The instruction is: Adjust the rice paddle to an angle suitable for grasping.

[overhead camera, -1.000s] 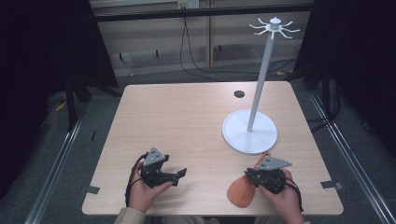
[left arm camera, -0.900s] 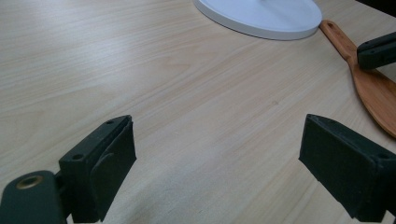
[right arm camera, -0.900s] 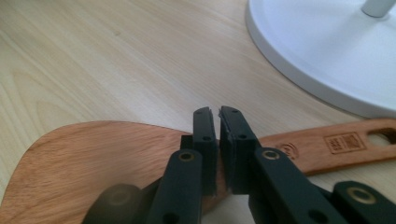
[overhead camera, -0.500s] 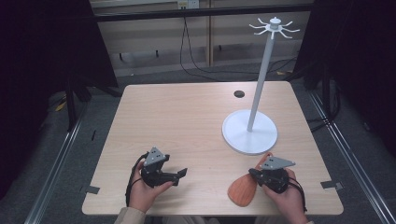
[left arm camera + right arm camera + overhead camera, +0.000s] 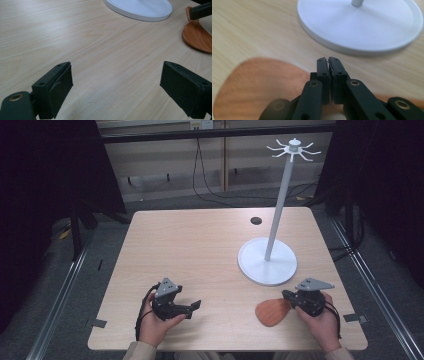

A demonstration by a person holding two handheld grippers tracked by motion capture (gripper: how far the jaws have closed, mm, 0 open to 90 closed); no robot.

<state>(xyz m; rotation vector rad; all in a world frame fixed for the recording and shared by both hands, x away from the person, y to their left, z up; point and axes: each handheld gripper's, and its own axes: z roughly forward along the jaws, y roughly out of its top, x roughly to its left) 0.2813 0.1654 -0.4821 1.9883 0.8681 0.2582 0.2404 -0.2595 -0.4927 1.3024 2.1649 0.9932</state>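
Standing just beyond wooden spatula (image 5: 271, 312) and right hand-held gripper (image 5: 289, 296): white stand (image 5: 267, 260).

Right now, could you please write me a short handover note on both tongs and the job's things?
Left tongs: open, holding nothing, low over the table at its near left.
Right tongs: jaws together, above the narrow end of the wooden paddle; whether they pinch it, I cannot tell.
Paddle: at the near right edge, just in front of the white hook stand.
Done: nothing hangs on the stand.
Left, probably: lift the paddle and hang it on a top hook.
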